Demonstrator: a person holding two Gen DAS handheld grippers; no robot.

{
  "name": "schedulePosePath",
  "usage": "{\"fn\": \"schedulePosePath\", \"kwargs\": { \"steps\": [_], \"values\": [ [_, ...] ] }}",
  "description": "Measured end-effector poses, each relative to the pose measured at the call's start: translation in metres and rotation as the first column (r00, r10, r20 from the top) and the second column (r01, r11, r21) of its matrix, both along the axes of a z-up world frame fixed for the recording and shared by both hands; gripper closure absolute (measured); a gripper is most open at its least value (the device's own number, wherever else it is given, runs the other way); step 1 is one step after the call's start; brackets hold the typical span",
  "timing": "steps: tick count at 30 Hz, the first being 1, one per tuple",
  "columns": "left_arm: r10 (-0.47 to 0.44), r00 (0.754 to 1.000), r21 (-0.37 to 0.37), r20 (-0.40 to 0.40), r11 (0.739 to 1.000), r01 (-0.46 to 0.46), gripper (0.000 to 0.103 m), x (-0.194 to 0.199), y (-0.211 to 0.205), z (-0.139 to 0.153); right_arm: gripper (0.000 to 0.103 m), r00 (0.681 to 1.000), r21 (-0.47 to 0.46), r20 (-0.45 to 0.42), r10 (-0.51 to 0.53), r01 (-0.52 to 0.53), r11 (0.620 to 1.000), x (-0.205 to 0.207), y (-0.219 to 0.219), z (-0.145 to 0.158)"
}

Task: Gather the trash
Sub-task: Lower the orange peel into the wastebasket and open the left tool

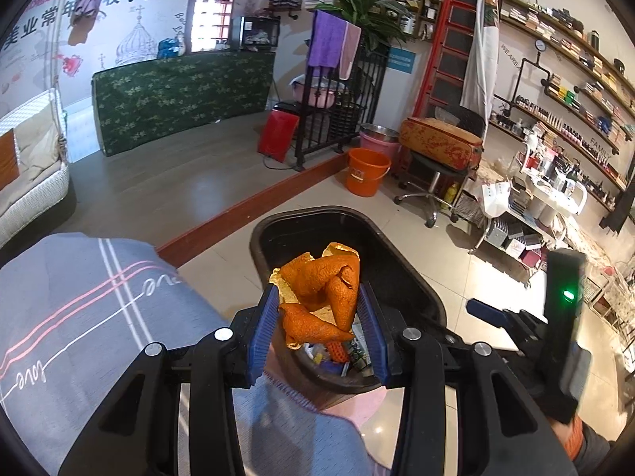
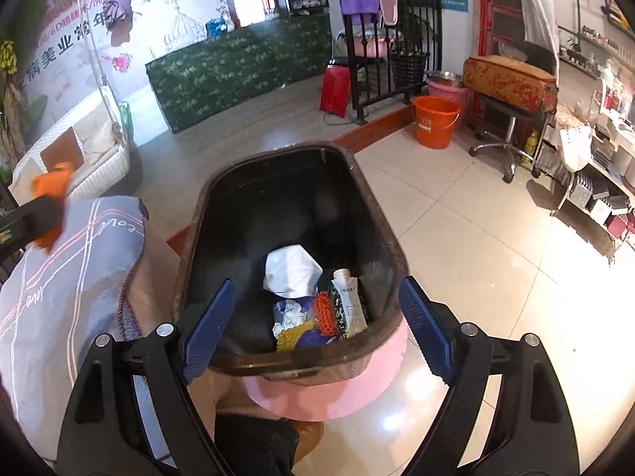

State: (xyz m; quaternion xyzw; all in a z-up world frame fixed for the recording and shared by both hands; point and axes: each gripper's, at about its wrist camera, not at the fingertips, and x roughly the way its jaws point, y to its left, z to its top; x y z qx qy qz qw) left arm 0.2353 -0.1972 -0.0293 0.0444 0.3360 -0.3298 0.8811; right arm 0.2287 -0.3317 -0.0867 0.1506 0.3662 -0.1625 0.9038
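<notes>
Where the left wrist view looks down, the left gripper [image 1: 319, 317] pinches a curled orange peel [image 1: 323, 297] between its blue pads above the black trash bin [image 1: 401, 273]; a grey striped cloth [image 1: 79, 317] covers the table beside it. From the right wrist view, the right gripper [image 2: 317, 329] hangs wide open and empty over the bin [image 2: 198, 238], which holds a white mask [image 2: 291, 271], a carton [image 2: 349, 301] and scraps, on glossy floor tiles [image 2: 476, 238].

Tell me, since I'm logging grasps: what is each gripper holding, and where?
Left gripper pinches orange peel by its sides; right gripper holds nothing.
</notes>
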Motion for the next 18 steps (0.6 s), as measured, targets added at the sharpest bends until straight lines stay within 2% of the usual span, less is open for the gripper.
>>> {"fn": "schedulePosePath", "kwargs": {
  "steps": [7, 11, 18],
  "values": [
    [-0.035, 0.999, 0.016, -0.026, 0.999, 0.036, 0.062, 0.009, -0.022, -0.009, 0.019, 0.998, -0.004, 0.065, -0.016, 0.016, 1.0, -0.027, 0.004, 0.011],
    [-0.057, 0.997, 0.021, -0.046, 0.998, 0.058, 0.062, 0.016, -0.031, -0.016, 0.019, 0.998, 0.007, 0.057, -0.011, 0.011, 1.0, -0.035, 0.005, 0.009],
    [-0.083, 0.992, 0.048, -0.098, 0.995, 0.088, 0.062, 0.031, -0.055, -0.032, 0.019, 0.999, -0.03, 0.044, -0.005, 0.007, 1.0, -0.05, 0.007, 0.003]
  ]
}}
